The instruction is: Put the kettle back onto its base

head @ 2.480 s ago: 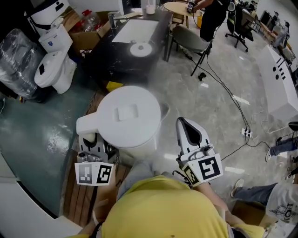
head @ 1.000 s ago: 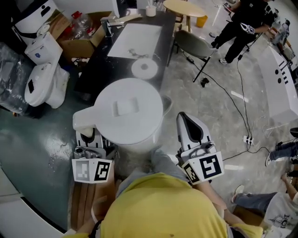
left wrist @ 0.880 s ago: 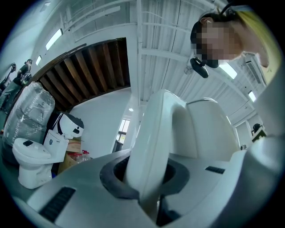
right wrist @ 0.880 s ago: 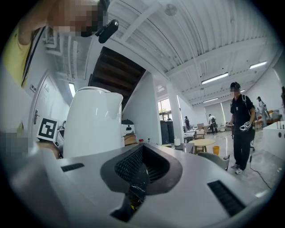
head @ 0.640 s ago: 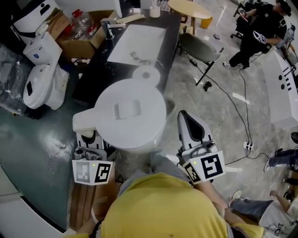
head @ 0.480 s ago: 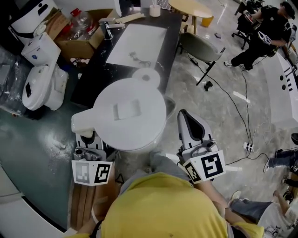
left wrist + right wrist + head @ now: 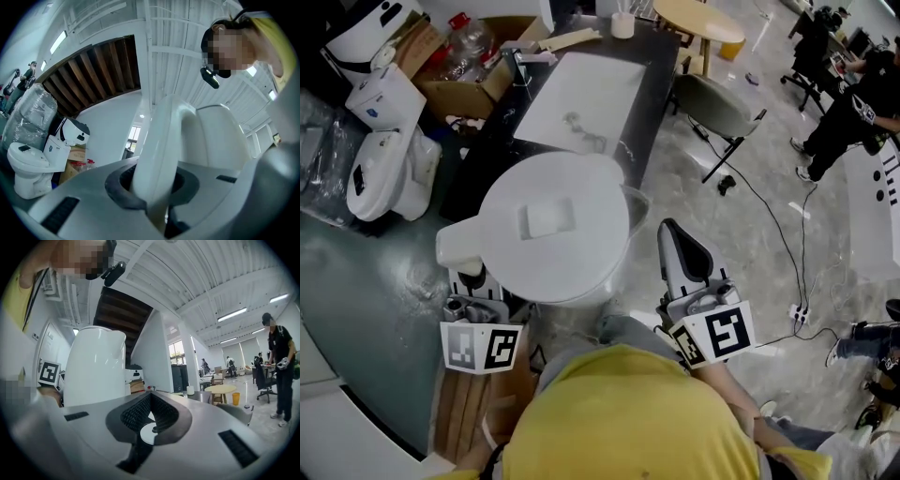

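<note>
The white kettle [image 7: 553, 225] hangs in the air, seen from above in the head view, its lid up and its handle [image 7: 457, 247] to the left. My left gripper [image 7: 472, 278] is shut on that handle; in the left gripper view the handle [image 7: 159, 150] runs up between the pads of my left gripper [image 7: 154, 187]. My right gripper [image 7: 671, 234] is beside the kettle's right side, shut and holding nothing. In the right gripper view the kettle [image 7: 96, 366] stands at the left. The round white base [image 7: 151, 433] shows through the slit between the jaws. The kettle hides the base in the head view.
A black counter [image 7: 652, 56] with a white sink [image 7: 581, 94], a tap [image 7: 520, 64] and a cup [image 7: 622, 24] lies ahead. Toilets [image 7: 380, 164] and a cardboard box [image 7: 473, 47] stand at the left. A grey chair [image 7: 717, 105], floor cables [image 7: 787, 234] and a person [image 7: 853, 108] are at the right.
Both grippers and the kettle have moved forward towards the counter. The round base, seen just beyond the kettle before, is now covered by it in the head view.
</note>
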Available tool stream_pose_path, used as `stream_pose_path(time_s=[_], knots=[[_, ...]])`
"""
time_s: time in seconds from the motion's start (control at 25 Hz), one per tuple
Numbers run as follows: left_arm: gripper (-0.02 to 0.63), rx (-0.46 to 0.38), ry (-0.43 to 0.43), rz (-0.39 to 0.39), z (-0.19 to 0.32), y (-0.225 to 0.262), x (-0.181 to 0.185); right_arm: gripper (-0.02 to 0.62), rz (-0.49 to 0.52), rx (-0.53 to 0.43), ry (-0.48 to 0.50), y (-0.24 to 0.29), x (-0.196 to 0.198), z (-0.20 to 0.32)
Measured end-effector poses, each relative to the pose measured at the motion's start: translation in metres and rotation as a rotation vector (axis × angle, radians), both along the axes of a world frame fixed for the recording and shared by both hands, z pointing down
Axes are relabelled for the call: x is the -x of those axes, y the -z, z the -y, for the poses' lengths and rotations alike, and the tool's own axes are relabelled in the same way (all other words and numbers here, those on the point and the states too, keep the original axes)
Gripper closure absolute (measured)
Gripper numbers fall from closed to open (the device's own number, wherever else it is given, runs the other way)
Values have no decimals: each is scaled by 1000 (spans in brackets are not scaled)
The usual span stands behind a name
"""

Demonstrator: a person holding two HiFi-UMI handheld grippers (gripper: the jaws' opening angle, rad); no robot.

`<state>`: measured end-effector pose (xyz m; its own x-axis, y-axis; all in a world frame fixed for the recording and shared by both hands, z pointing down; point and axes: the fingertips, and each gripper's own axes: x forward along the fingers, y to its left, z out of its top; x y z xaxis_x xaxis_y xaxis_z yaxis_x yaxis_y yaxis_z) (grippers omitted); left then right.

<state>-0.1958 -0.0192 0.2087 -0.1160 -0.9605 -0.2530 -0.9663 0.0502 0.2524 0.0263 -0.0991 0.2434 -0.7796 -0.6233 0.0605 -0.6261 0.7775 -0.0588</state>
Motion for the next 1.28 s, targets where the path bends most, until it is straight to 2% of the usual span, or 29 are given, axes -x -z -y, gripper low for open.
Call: stream_pose_path(time_s=[0.2, 0.6, 0.92, 1.28], knots=[[546, -7, 49, -1, 16, -1, 3, 580, -1, -6, 54, -4, 6, 26], [546, 14, 93, 0, 20, -6, 18, 580, -6, 13, 93, -12, 20, 35], [546, 5, 52, 4, 47, 3, 32, 580, -5, 19, 73, -6, 32, 47], [546, -10, -13, 11, 82, 9, 51, 580, -3, 6, 2, -1, 46, 65]])
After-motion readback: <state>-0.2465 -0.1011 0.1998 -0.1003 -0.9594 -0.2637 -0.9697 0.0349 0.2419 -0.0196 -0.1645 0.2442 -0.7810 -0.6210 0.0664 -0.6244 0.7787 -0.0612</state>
